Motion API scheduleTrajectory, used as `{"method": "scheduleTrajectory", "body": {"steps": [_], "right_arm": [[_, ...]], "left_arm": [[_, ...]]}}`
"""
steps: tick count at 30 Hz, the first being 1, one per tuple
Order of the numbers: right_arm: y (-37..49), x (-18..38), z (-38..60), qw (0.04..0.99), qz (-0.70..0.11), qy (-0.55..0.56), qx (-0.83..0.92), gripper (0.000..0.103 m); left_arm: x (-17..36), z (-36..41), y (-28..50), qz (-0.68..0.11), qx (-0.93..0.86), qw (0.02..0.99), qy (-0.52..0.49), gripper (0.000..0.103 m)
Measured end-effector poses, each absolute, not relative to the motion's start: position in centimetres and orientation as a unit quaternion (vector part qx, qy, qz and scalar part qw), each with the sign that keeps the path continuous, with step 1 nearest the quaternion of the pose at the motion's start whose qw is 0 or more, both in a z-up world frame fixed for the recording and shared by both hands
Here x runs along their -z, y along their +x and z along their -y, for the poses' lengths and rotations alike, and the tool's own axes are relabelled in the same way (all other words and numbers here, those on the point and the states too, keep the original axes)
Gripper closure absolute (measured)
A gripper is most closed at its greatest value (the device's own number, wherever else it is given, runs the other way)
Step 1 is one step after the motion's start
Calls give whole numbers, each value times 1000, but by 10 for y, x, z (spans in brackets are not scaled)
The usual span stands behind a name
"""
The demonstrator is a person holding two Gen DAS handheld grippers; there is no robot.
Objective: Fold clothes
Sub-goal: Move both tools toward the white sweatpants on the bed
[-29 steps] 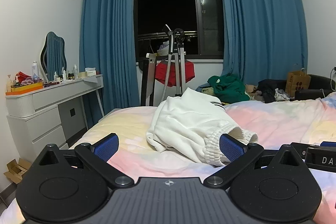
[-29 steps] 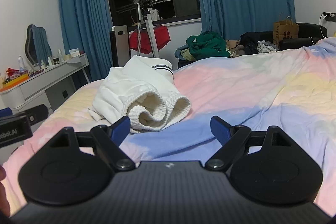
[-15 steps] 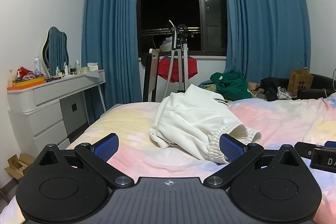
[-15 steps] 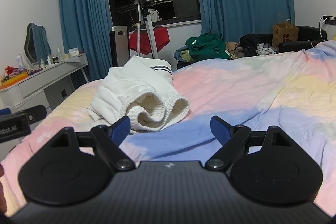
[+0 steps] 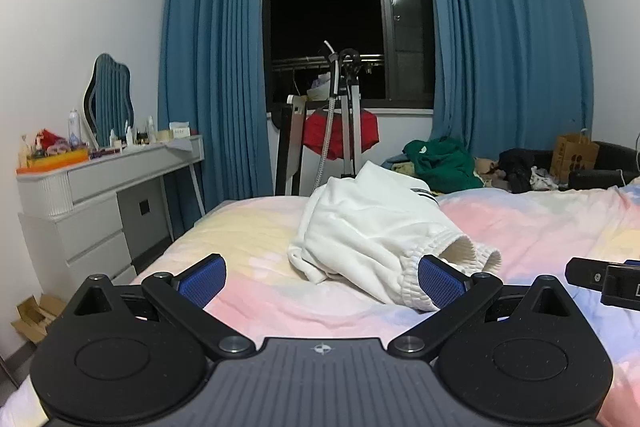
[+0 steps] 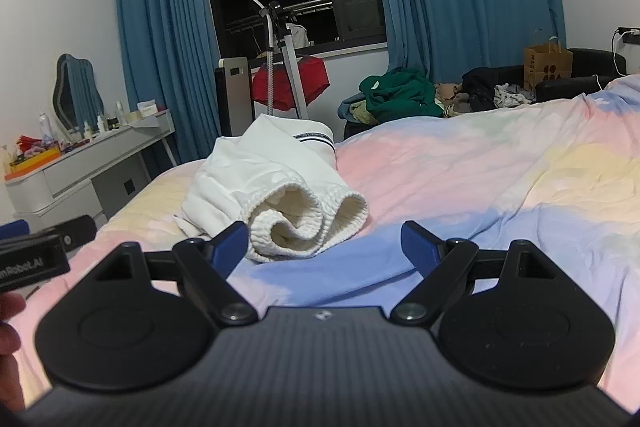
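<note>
A white garment with ribbed cuffs (image 5: 372,227) lies bunched on the pastel bedspread (image 5: 540,227); it also shows in the right wrist view (image 6: 280,183). My left gripper (image 5: 322,277) is open and empty, just short of the garment, its right pad by a cuff. My right gripper (image 6: 324,245) is open and empty, in front of the two cuff openings. Each gripper's body shows at the edge of the other's view.
A white dresser (image 5: 100,195) with bottles and a mirror stands left of the bed. A garment steamer stand (image 5: 344,115) with a red cloth is under the window. A green clothes pile (image 5: 440,159), a paper bag (image 5: 574,157) and a dark sofa lie at the back right.
Both grippers have tilted up and drawn back slightly; the garment sits a little lower in both views. The jaws stay open and the garment has not moved.
</note>
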State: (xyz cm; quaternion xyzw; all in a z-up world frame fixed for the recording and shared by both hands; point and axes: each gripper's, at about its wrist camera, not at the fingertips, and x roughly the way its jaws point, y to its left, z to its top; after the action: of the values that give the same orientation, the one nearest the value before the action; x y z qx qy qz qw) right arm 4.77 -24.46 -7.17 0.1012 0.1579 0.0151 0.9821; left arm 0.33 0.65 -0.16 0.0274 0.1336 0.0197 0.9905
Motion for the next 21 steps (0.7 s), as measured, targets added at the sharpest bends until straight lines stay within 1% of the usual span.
{"method": "scheduleTrajectory", "body": {"steps": [10,16,18,21], "right_arm": [[43,61,243,982,-152,113,-15,18],[39,37,244,977,-170,129,14,18],[36,25,245,976,-158,150,14,18],[37,16,242,977,-157,142,13,18]], "left_arm": [[-1,-17,7,-137,-14,990,0,0],[-3,-22,12,-139,-12,990,-14,0],[-1,-21,13,-139,-9,990,-11,0],[2,-20,15,-146,-4,989,-5,0]]}}
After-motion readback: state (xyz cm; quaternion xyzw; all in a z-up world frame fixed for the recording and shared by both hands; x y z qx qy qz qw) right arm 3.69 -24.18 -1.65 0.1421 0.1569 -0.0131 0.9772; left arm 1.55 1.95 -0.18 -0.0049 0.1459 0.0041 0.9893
